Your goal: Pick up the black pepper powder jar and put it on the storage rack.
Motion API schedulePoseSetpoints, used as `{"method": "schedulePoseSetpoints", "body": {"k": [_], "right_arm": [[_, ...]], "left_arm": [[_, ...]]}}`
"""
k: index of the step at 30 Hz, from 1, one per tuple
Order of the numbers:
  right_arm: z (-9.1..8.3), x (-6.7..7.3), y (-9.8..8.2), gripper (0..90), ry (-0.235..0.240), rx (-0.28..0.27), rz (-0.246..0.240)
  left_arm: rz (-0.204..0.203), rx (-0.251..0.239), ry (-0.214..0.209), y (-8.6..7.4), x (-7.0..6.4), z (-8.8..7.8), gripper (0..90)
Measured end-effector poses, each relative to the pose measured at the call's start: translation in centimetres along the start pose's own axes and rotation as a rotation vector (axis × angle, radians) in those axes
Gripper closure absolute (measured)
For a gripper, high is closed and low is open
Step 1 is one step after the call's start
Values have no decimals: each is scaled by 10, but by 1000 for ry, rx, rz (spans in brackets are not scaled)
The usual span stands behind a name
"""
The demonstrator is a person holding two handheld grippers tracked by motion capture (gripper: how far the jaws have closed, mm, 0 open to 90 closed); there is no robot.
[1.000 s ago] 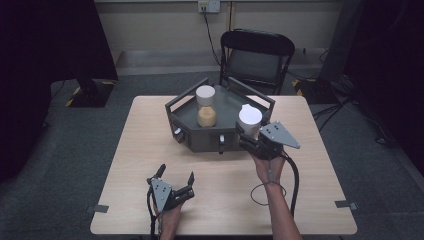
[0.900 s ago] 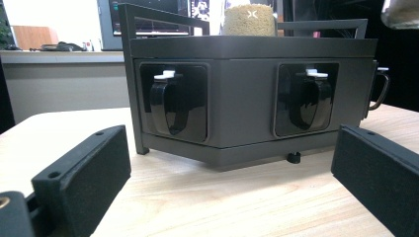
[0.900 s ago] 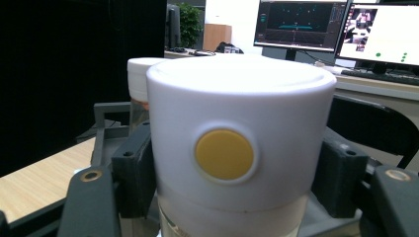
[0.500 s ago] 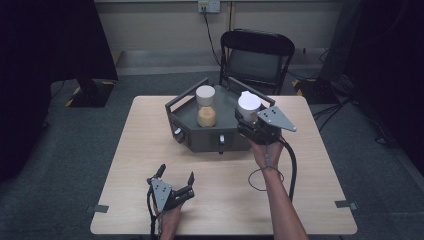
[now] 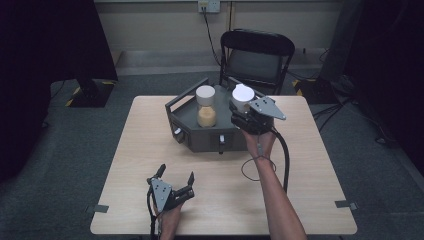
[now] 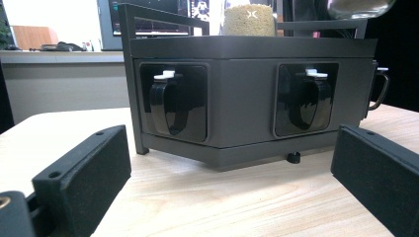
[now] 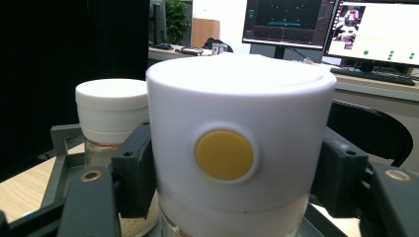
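Observation:
A dark grey tray with front latches stands at the table's far middle. In it stands a glass jar of tan grains with a white lid. My right gripper is shut on a second white-lidded jar and holds it raised over the tray's right side. That lid has a yellow dot, and the jaws press on both its sides. My left gripper rests open near the table's front edge. It faces the tray, with nothing between its jaws.
The wooden table has bare room in front of and beside the tray. A black chair stands behind the far edge. The right gripper's cable trails along the forearm. Dark screens stand at the left and right.
My right gripper has carried the white-lidded jar away from the person and slightly up, from the tray's front right corner to over its right side. The left gripper has stayed put.

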State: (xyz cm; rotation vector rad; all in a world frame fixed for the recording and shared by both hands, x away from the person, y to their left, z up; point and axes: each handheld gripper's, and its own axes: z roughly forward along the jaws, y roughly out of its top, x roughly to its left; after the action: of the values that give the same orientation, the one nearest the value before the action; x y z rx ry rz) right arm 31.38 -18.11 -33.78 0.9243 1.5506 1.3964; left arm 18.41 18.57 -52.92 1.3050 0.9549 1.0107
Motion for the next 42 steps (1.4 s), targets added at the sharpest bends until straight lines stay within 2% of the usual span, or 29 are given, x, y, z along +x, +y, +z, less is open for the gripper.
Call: {"method": "schedulePoseSetpoints", "body": {"k": [12,15,18,32,42], "right_arm": [[31,2,-5,302,-10,37,-3],[37,-1,-8,302,-9,46,25],[41,-1,-9,302,-19,61,28],[50,-1,-13,302,-18,91,48],[46,-3,-17,302,-19,83,64]], "left_arm": [[0,0,-2,0,0,0,11],[1,-1,-2,0,0,0,11],[0,-1,-2,0,0,0,11],[0,-1,-2,0,0,0,11],[1,-1,-2,0,0,0,11]]}}
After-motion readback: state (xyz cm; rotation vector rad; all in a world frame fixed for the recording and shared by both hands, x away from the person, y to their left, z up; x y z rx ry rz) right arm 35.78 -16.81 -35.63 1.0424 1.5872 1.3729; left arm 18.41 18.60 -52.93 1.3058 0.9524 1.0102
